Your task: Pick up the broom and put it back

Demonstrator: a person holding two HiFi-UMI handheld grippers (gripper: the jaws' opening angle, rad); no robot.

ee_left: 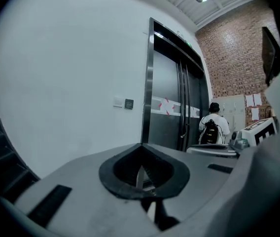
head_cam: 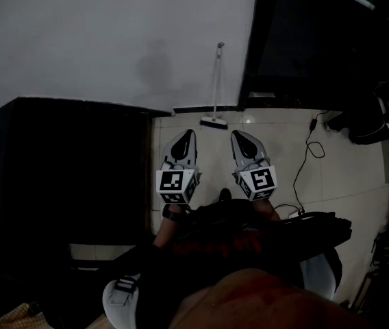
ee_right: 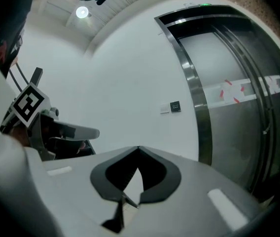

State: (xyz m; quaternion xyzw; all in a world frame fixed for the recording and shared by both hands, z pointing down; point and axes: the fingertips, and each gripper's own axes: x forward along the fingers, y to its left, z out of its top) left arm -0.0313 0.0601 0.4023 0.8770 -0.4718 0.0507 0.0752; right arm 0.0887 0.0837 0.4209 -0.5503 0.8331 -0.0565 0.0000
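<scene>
broom (head_cam: 216,91) leans upright on the white wall (head_cam: 112,40), between dark cabinet (head_cam: 64,170) on the left and lift door (head_cam: 304,40) on the right, floor cable (head_cam: 309,149) off right, path clear; left gripper (head_cam: 187,136) and right gripper (head_cam: 239,137) side by side short of it, roughly level, jaws pressed together, empty.

One broom (head_cam: 216,88), two grippers (left gripper (head_cam: 186,137), right gripper (head_cam: 240,137)) and one distant person (ee_left: 213,127).
</scene>
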